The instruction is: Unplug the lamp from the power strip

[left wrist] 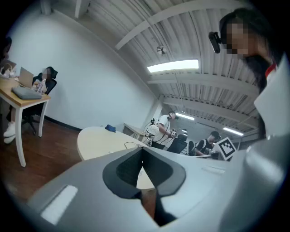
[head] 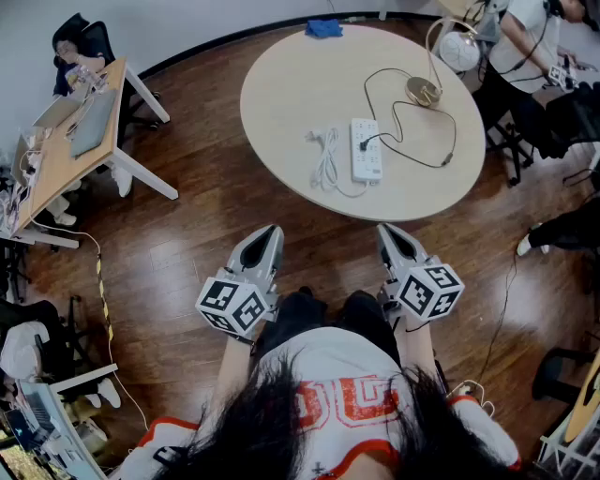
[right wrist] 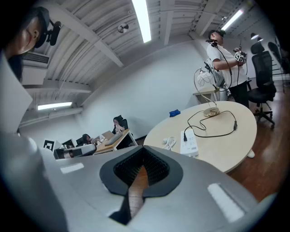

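A white power strip (head: 366,150) lies on the round beige table (head: 281,103), also seen in the right gripper view as the power strip (right wrist: 189,141). The lamp's black plug (head: 375,142) sits in the strip, and its cord (head: 427,159) loops back to the brass lamp base (head: 424,91). The strip's own white cable (head: 326,161) is coiled beside it. My left gripper (head: 270,232) and right gripper (head: 388,231) hang near the person's lap, short of the table edge. Both are shut and hold nothing. In the gripper views the left gripper (left wrist: 142,154) and right gripper (right wrist: 144,155) show their jaws touching.
A blue cloth (head: 323,28) lies at the table's far edge. A wooden desk (head: 70,141) with seated people stands at the left. A person (head: 525,47) stands by the table's far right, next to office chairs. A cable (head: 101,281) runs across the wood floor.
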Demonstrator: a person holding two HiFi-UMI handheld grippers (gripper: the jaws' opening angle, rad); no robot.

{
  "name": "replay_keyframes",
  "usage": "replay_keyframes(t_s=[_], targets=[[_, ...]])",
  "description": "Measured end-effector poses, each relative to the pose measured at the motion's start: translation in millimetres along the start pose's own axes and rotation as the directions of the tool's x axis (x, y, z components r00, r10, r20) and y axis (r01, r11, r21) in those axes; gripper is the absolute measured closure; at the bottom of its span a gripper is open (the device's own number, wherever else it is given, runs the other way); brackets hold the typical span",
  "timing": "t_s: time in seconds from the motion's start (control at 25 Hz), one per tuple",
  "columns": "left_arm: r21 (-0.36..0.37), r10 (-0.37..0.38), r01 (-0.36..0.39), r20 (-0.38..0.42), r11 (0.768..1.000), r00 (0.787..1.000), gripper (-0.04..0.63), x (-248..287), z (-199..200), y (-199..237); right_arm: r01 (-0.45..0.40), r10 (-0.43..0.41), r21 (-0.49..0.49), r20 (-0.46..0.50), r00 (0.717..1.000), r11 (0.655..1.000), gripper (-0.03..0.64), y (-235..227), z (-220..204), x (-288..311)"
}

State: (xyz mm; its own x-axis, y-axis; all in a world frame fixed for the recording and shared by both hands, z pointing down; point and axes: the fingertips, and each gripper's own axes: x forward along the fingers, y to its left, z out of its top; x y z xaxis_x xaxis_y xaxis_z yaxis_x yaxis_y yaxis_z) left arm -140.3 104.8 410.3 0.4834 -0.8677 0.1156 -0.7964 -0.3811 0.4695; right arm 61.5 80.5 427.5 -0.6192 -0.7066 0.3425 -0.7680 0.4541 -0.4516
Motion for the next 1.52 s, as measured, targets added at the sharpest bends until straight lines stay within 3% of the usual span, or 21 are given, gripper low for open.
replay_keyframes(t_s=[0.12,0.24,0.48,0.76,0.88,1.12,1.32,1.52], targets=[[-0.035,-0.021,0.022,0.025,0.999,0.999,0.595,14,6,12,0.035,-0.036,-0.031,-0.039,0.999,0.999,0.603,-4,-1,8],[-0.025,-0.058,0.059,0.021,0.998,0.998,0.595,40,5,17,0.075,-0.079,-0.066,-0.055,0.995,0.995,0.595,-14,4,14],[-0.055,-0.135,0.132,-0.051,0.99,0.99,0.595,123,-20,8,0.105,-0.112,-0.084,-0.085,0.99,0.991,0.577,-54,13,41],[-0.084,-0.069,0.053,-0.205,0.995,0.976,0.595,190,-59,21,0.143,-0.167,-0.147,-0.169,0.971,0.979,0.555,-113,15,122],[-0.05,-0.079,0.068,-0.242,0.996,0.967,0.595,225,-65,25,0.123,-0.167,-0.201,-0.218,0.962,0.972,0.55,-136,19,155],[0.057,-0.062,0.094,-0.41,0.994,0.91,0.595,279,-136,36,0.049,-0.158,-0.323,-0.32,0.934,0.945,0.528,-177,-2,199],[0.073,-0.037,0.089,-0.532,0.993,0.846,0.595,295,-166,44,-0.012,-0.114,-0.313,-0.383,0.917,0.95,0.492,-177,-10,241],[0.096,-0.029,0.114,-0.627,0.989,0.778,0.595,300,-183,47,-0.02,-0.124,-0.321,-0.422,0.898,0.947,0.492,-175,-20,258]])
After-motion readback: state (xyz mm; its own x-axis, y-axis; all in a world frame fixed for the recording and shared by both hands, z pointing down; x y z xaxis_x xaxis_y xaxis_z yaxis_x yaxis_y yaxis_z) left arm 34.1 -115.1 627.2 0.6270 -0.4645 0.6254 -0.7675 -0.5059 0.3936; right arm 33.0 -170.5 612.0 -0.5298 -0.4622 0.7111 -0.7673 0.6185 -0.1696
